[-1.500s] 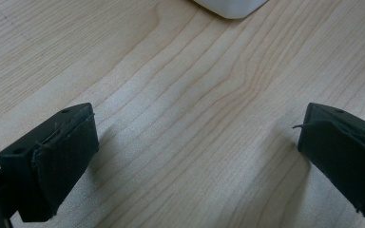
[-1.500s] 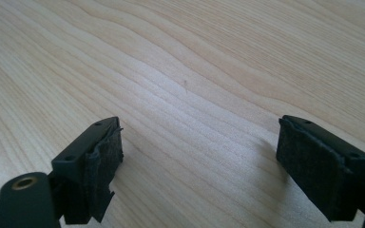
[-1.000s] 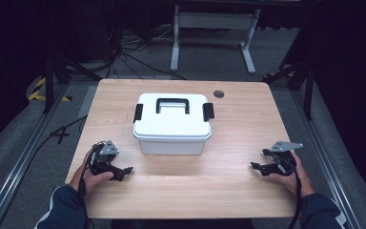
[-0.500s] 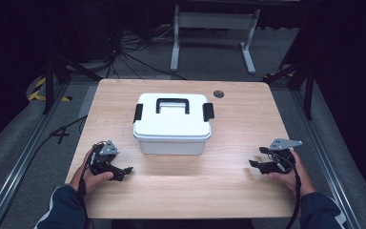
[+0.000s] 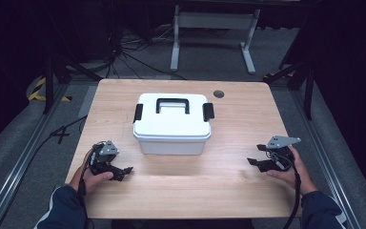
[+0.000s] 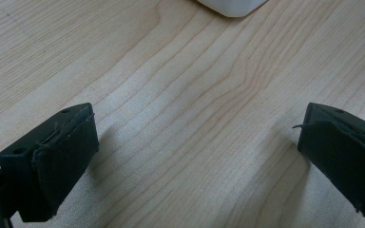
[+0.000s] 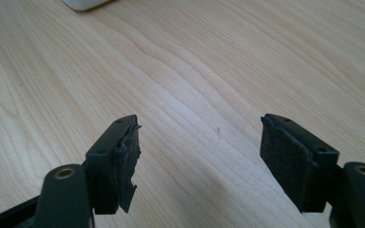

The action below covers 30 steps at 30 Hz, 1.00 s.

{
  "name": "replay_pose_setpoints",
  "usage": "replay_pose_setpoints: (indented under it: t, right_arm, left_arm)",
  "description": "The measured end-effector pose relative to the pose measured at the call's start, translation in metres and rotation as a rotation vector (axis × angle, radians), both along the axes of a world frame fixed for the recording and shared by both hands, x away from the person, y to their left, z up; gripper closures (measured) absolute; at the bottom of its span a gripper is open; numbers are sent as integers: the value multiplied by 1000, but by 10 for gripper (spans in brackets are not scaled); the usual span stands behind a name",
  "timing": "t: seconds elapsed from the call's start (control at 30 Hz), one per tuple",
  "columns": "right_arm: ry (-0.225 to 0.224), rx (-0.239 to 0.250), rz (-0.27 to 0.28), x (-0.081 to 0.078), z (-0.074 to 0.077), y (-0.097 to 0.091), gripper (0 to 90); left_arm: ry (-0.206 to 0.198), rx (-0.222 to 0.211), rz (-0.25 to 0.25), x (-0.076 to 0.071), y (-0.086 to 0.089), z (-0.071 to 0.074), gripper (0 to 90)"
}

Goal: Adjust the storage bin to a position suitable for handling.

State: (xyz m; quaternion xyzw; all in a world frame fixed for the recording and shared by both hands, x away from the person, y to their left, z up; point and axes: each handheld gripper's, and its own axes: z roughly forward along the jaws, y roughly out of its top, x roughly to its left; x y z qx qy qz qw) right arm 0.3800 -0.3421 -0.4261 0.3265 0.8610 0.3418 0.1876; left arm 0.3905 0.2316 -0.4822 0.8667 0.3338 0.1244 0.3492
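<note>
White lidded box [image 5: 173, 125], no readable label, mid-table [image 5: 238, 191]; left gripper [image 5: 119, 172] agape, empty; right gripper [image 5: 257, 163] jaws just narrowing, nothing between.

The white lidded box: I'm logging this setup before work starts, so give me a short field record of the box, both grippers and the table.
box: white box, lid on, black handle flat on top, black latch at each end
position: middle of wooden table
left gripper: near box's front left, open, nothing between fingers
right gripper: farther to box's right, open, jaws have just been closing, nothing between them
contact with box: none
</note>
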Motion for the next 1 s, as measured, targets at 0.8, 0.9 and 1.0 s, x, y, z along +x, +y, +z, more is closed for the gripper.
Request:
replay_pose_setpoints:
  t: [0.8, 0.9, 1.0]
  right_arm:
    - [-102, -42, 146, 18, 94, 32, 307]
    - [-107, -51, 163, 22, 112, 42, 302]
    - [-118, -64, 178, 26, 120, 49, 301]
  left_arm:
    - [-4, 0, 0, 0, 0, 0, 2]
    - [-4, -1, 0, 0, 0, 0, 2]
    - [-4, -1, 1, 0, 0, 0, 2]
